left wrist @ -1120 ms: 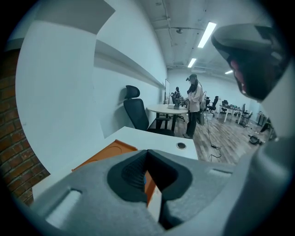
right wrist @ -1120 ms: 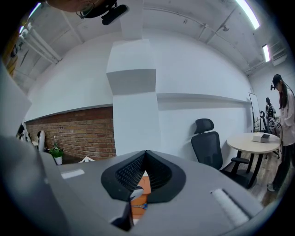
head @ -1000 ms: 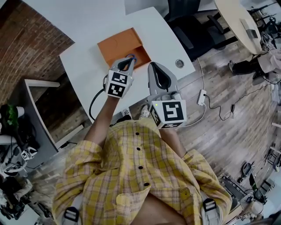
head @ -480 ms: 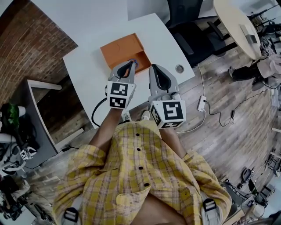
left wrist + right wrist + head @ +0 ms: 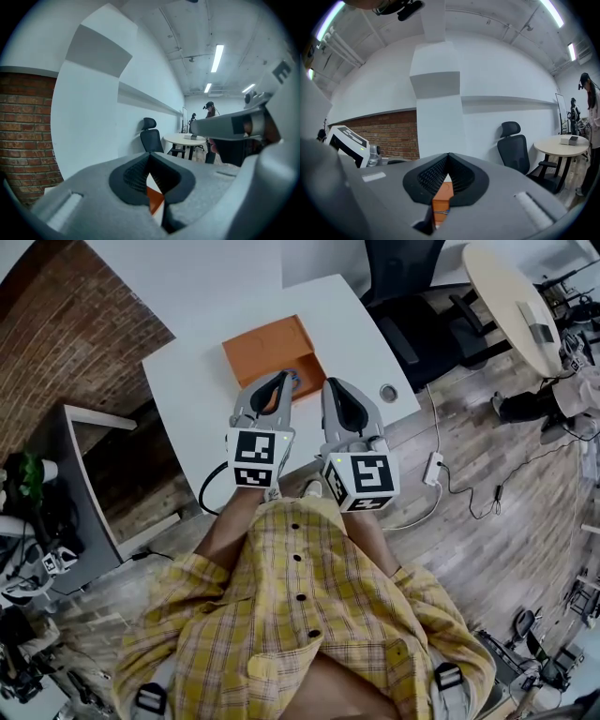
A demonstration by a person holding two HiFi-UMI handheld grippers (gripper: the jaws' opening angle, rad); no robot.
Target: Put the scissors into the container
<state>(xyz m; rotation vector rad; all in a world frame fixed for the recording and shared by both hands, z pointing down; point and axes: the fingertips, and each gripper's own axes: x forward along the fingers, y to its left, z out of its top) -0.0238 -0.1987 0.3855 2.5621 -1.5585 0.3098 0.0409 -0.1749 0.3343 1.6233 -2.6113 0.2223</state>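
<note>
**RISK CHECK: SCISSORS AT THE CONTAINER CORNER**

**Head view.** The orange open-topped container (image 5: pixel 262 341) sits on the white table (image 5: pixel 187 381). The blue-handled scissors (image 5: pixel 296 381) appear to lie inside its near right corner, partly covered by the left gripper (image 5: pixel 284 379). The right gripper (image 5: pixel 337 387) hangs just beside the container, near the table edge. Hazard: either gripper dipping forward could strike the container wall and push the container across the table.

**Left gripper view.** The jaws are closed tip to tip and hold nothing. Only a sliver of the container (image 5: pixel 154 199) shows beneath them. Hazard: how the scissors are seated cannot be confirmed from this view.

**Right gripper view.** The jaws are closed and empty. A thin blue streak, probably the scissors (image 5: pixel 440 212), shows against the container (image 5: pixel 443 191). Hazard: a handle resting on the rim could tip out if the container is knocked.
</note>
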